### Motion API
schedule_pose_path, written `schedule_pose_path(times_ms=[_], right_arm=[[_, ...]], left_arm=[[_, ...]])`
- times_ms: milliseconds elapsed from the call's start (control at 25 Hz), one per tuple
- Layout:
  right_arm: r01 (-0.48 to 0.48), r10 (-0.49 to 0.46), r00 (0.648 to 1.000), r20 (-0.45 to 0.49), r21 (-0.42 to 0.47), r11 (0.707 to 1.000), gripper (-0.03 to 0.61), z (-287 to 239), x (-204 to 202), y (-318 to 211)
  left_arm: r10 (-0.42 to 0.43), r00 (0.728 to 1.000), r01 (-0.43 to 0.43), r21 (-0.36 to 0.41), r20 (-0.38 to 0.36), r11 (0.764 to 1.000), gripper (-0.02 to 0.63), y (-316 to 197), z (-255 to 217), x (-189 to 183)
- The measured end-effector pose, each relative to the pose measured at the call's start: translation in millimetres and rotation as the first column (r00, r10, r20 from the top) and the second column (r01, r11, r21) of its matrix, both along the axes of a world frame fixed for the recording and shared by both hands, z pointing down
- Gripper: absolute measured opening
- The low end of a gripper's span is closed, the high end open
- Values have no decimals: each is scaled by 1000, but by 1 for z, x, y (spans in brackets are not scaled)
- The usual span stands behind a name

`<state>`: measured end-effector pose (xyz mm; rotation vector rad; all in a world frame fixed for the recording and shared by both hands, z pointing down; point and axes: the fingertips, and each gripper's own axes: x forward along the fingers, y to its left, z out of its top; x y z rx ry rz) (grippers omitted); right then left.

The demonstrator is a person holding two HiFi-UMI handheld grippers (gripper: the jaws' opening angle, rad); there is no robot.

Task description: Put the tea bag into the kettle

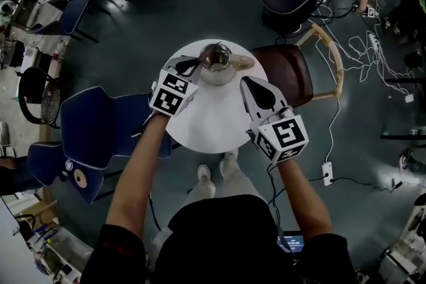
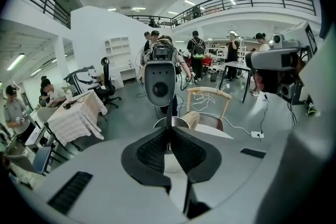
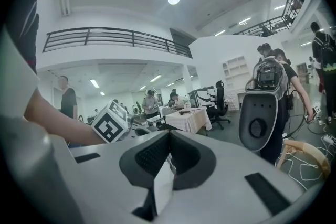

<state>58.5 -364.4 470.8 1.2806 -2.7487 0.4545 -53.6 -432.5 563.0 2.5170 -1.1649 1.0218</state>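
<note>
Head view, nearest first: the person's two forearms reach out over a round white worktop [image 1: 213, 126]. The right tongs [image 1: 249, 84] hang above the worktop's right side, near the kettle but apart from it. In the right gripper view the right tongs [image 3: 169, 136] are pressed together with nothing between them.

A little further out, the left tongs [image 1: 193, 64] point at the kettle [image 1: 216, 60] from its left, their tips just beside its rim. The left gripper view shows the left tongs [image 2: 169, 131] closed tip to tip, with the kettle [image 2: 177, 122] and its pale handle right behind them. A thin dark line rises from the tips. It cannot be told whether that is a string or part of the stand behind.

The kettle sits uncovered at the worktop's far edge. No tea bag can be made out in any view, neither on the worktop nor clearly in the tongs. Beyond stands a brown chair [image 1: 286, 73].

The step looks like the delivery at the kettle mouth. If the left tongs pinch the bag, next they must centre over the opening, then spread to drop it.
</note>
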Motion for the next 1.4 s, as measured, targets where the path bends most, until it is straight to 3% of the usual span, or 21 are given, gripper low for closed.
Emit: schedule_pose_path(times_ms=[760,1400], right_arm=[[-1,1,1000,12,-16,1000,17,15,-3,-17],[-4,4,1000,13,-47,999,17,30,3,-18]], left_arm=[[96,984,-72,-156,152,985,35,-20,37,6],[224,924,-146,-257,310,955,35,-29,61,9]])
